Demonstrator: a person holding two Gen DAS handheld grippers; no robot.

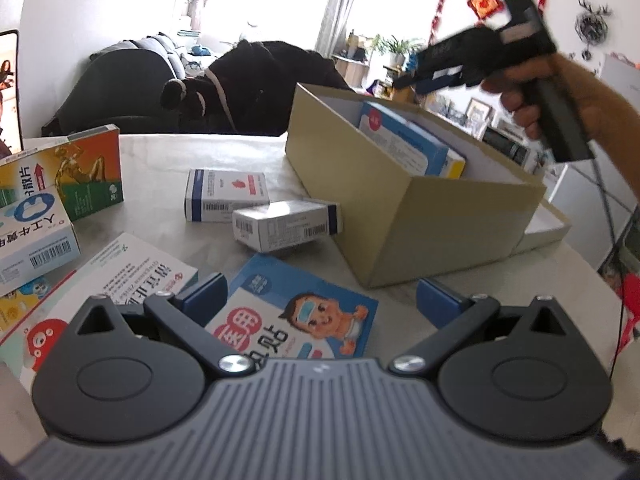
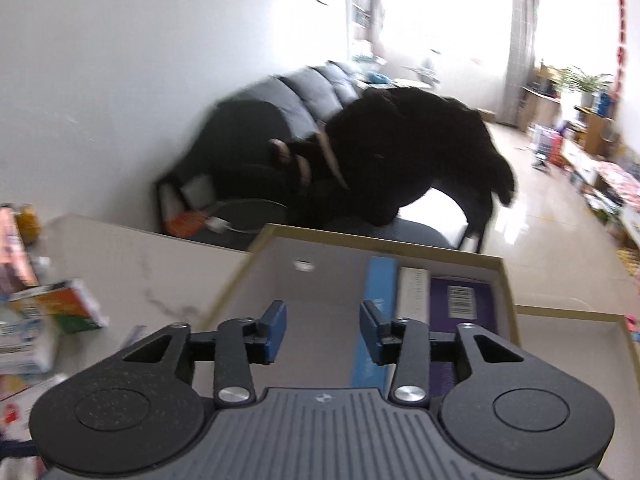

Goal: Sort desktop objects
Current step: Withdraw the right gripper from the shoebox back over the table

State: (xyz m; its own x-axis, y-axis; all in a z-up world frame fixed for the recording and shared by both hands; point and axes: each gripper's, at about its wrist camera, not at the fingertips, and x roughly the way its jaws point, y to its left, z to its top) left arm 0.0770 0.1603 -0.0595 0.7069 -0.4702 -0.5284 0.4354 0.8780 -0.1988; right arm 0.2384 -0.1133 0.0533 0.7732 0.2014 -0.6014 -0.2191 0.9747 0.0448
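The left gripper (image 1: 320,296) hangs spread wide and empty over the blue cartoon-baby box (image 1: 296,316) on the table (image 1: 160,156). The right gripper (image 2: 323,330), fingers parted around nothing, hovers above the cardboard box (image 2: 320,280), seemingly clear of the blurred packs inside.

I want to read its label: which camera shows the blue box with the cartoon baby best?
The left wrist view: the baby box lies flat on the table between the open left gripper fingers. The right wrist view does not show it.

Packets (image 1: 227,195) lie left of box (image 1: 400,208).
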